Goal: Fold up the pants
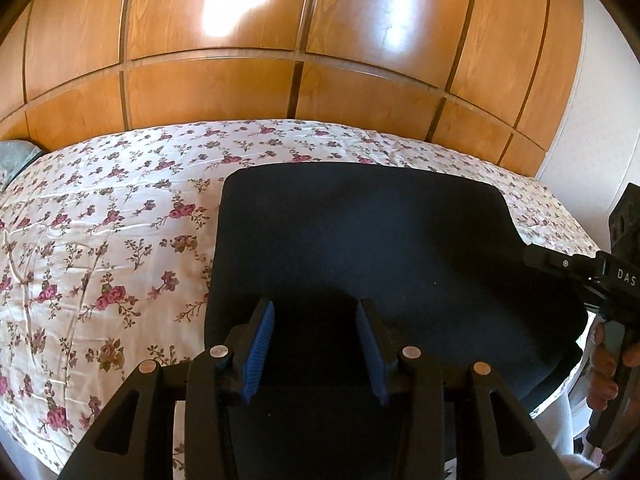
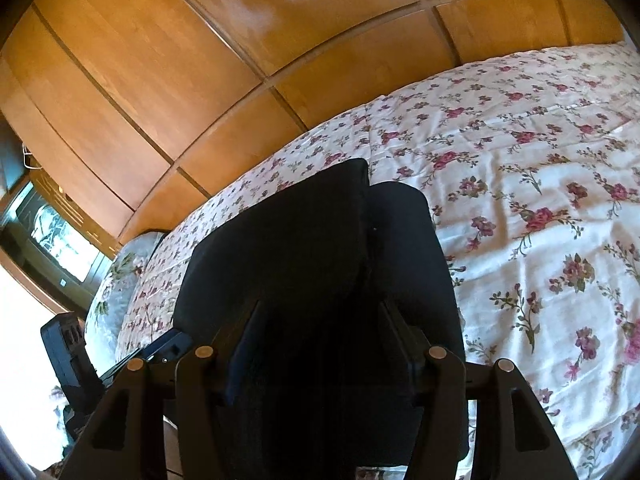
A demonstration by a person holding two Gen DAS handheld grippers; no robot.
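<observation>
While the dark pants (image 1: pixel 360 240) lie folded on the bed near its front edge, the left gripper (image 1: pixel 316 344) tilts down over their near portion, its blue ribbed pads (image 1: pixel 260 352) standing apart with dark cloth showing in the gap; whether the pads press the fabric or hang just above it cannot be told from this view. To the right in the same view, the right gripper (image 1: pixel 540 258) reaches in from the frame's edge to the garment's right side, its black body marked with pale letters, and a hand (image 1: pixel 604 364) curls its fingers around the grip below. Its tips are lost against the black cloth.

In the right wrist view, the right gripper (image 2: pixel 320 344) also points downward, fingers spread, the pants (image 2: pixel 320 248) filling the space between them; the shadow there is too deep to say whether the fabric is gripped. At the far left, part of the left gripper (image 2: pixel 160 350) shows beside the cloth, cut off by the near fingers.

The pants are smooth, matt, navy to black, with rounded corners and one layer overlapping another along a straight seam-like edge. The bedspread (image 1: pixel 100 240) is cream, lightly creased, printed with pink roses. Behind it stands a glossy wooden panelled wardrobe (image 1: pixel 280 40) with bright reflections.
</observation>
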